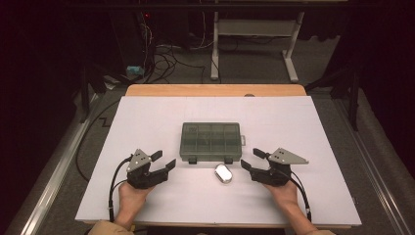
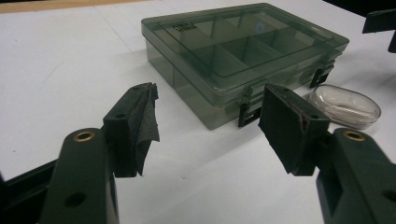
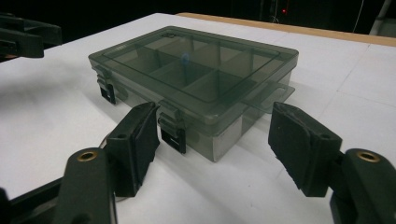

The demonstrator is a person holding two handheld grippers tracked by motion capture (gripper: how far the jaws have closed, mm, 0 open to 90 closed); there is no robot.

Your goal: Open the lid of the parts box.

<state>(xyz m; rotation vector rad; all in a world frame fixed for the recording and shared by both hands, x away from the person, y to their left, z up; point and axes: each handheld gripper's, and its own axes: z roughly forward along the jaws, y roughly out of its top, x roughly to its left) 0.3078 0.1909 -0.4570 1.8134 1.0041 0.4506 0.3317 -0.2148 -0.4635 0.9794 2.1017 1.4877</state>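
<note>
Nothing has been picked up or opened yet, as far as the pictures show. The compartment box [image 1: 211, 141] sits on the white tabletop [image 1: 147, 122] with its clear lid down and both front latches [image 3: 173, 130] apparently fastened. It lies ahead of and between the 2 tongs, its latch side facing them. The small clear oval case [image 1: 223, 173] lies just in front of the box, nearer the right tongs [image 1: 254, 162] than the left tongs [image 1: 164, 162], and it touches neither.

The left tongs stand wide with nothing between their pads [image 2: 285, 126]; the box's near corner lies a little beyond them. The right tongs also stand wide and hold nothing, and 1 latch shows past the gap between their jaws. Both pairs hover just above the tabletop, each held in a hand [image 1: 131, 196], angled inward toward the box.

My reading is that the work is at its very start: an approach to the box front. Unlatching, lifting the lid and anything involving the oval case all remain to be done.
</note>
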